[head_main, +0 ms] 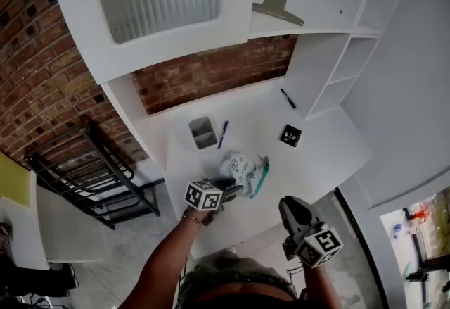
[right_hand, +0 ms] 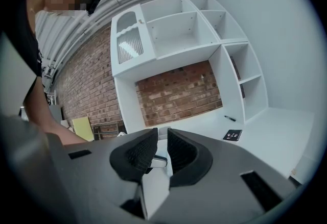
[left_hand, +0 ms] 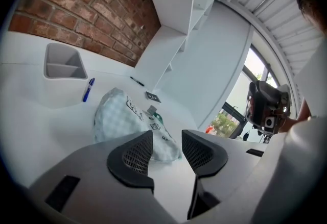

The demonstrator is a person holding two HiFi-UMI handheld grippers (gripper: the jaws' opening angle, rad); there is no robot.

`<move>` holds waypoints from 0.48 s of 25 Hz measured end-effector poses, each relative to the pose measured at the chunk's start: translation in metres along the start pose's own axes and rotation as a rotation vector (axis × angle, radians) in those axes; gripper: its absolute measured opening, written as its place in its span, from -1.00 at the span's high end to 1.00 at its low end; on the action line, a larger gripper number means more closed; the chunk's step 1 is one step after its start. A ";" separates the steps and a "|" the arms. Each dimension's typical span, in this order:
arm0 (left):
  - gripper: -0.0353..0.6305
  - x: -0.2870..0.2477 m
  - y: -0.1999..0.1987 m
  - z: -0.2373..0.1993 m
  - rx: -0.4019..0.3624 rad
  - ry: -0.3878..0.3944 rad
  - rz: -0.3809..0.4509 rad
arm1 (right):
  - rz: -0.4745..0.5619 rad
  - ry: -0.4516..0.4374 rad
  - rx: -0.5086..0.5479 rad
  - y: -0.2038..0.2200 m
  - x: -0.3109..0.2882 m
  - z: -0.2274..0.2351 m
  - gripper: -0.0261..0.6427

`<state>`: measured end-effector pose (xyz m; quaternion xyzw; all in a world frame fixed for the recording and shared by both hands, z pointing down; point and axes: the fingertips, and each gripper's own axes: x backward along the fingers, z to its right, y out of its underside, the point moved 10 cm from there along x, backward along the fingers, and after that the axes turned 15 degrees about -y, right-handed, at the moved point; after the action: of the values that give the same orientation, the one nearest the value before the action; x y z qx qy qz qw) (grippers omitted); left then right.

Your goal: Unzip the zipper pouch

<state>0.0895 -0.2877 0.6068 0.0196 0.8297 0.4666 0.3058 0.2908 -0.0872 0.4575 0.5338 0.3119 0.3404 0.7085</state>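
The zipper pouch (head_main: pixel 245 167) is white with a faint green check and a green zipper edge (head_main: pixel 259 179). It lies crumpled on the white desk (head_main: pixel 323 153). My left gripper (head_main: pixel 235 189) points at its near side, jaws open, with nothing between them. In the left gripper view the pouch (left_hand: pixel 124 117) lies just beyond the left gripper (left_hand: pixel 167 139), with its zipper pull (left_hand: pixel 152 110) on top. My right gripper (head_main: pixel 290 210) hangs off the desk's front edge, apart from the pouch. In its own view the right gripper (right_hand: pixel 162 139) is shut and holds nothing.
A grey pen cup (head_main: pixel 202 133) and a blue pen (head_main: pixel 223 134) lie behind the pouch. A black marker card (head_main: pixel 290 135) and a black pen (head_main: pixel 288 98) sit to the right. A metal clip (head_main: pixel 278 8) rests on the shelf. A black rack (head_main: pixel 84 167) stands at left.
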 end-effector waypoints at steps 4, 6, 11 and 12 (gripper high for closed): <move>0.36 0.012 0.003 0.001 0.006 0.003 0.016 | 0.007 -0.002 -0.016 -0.003 -0.006 -0.003 0.75; 0.36 0.023 0.002 0.002 0.014 -0.003 0.045 | 0.006 -0.002 -0.020 -0.005 -0.009 -0.003 0.75; 0.36 0.062 -0.002 0.005 0.005 -0.053 0.131 | 0.000 -0.012 -0.008 -0.005 -0.016 -0.006 0.75; 0.36 0.072 -0.002 0.005 -0.007 -0.067 0.143 | -0.002 -0.001 -0.008 -0.005 -0.017 -0.007 0.76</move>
<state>0.0346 -0.2621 0.5677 0.0933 0.8139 0.4891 0.2994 0.2764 -0.0980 0.4524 0.5307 0.3106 0.3407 0.7112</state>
